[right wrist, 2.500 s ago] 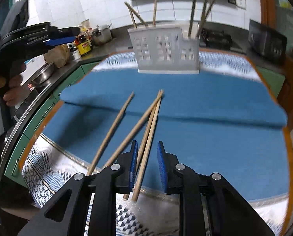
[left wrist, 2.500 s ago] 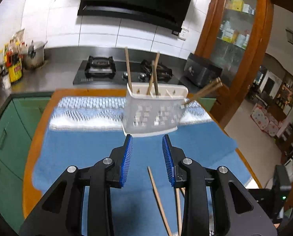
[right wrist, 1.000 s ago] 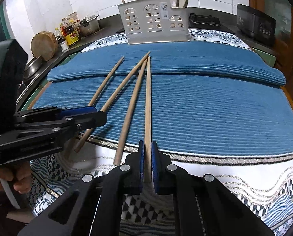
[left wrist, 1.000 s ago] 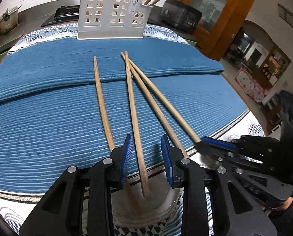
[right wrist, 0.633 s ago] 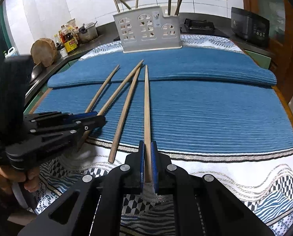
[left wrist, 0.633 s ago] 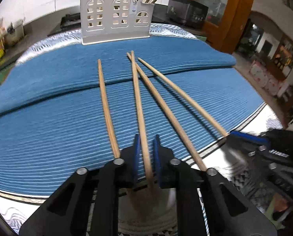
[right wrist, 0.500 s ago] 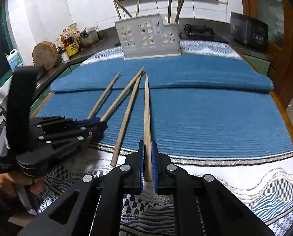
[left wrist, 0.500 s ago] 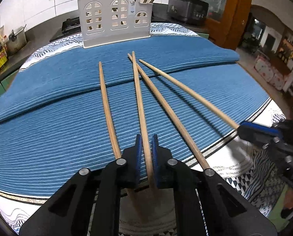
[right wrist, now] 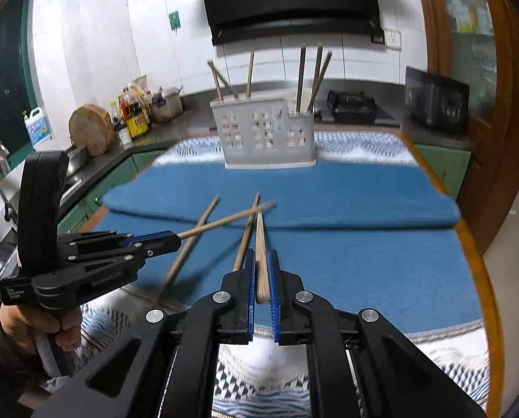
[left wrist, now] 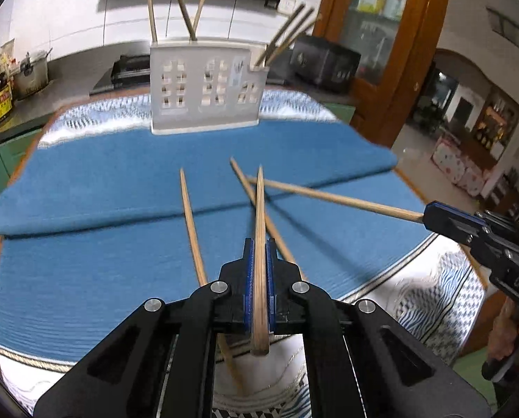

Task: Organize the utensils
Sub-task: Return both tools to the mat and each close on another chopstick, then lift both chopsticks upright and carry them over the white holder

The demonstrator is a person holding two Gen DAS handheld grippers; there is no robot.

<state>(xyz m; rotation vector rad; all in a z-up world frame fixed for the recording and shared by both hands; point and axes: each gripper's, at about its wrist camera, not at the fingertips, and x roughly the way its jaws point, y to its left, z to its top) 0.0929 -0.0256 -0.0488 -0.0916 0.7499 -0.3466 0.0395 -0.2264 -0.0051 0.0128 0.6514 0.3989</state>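
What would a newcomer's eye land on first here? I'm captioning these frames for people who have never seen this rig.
Two black grippers with blue-padded fingers, each clamped on one wooden chopstick: the left gripper in the foreground, the right gripper reaching in from the right edge. Behind them, a white utensil holder bristling with chopsticks stands at the far end of the blue mat.

I had the utensil holder (left wrist: 205, 92) standing at the far end of the mat (left wrist: 85, 250), several chopsticks upright in its compartments, with the stove (right wrist: 351, 106) on the counter behind it. Nearer to me, two loose chopsticks (left wrist: 191, 223) lay on the mat, one left of the other, while my left gripper (left wrist: 256, 254) held a chopstick (left wrist: 259, 230) above them and my right gripper (right wrist: 261, 268) held another chopstick (right wrist: 261, 244). The two held sticks crossed over the mat in front of the holder.
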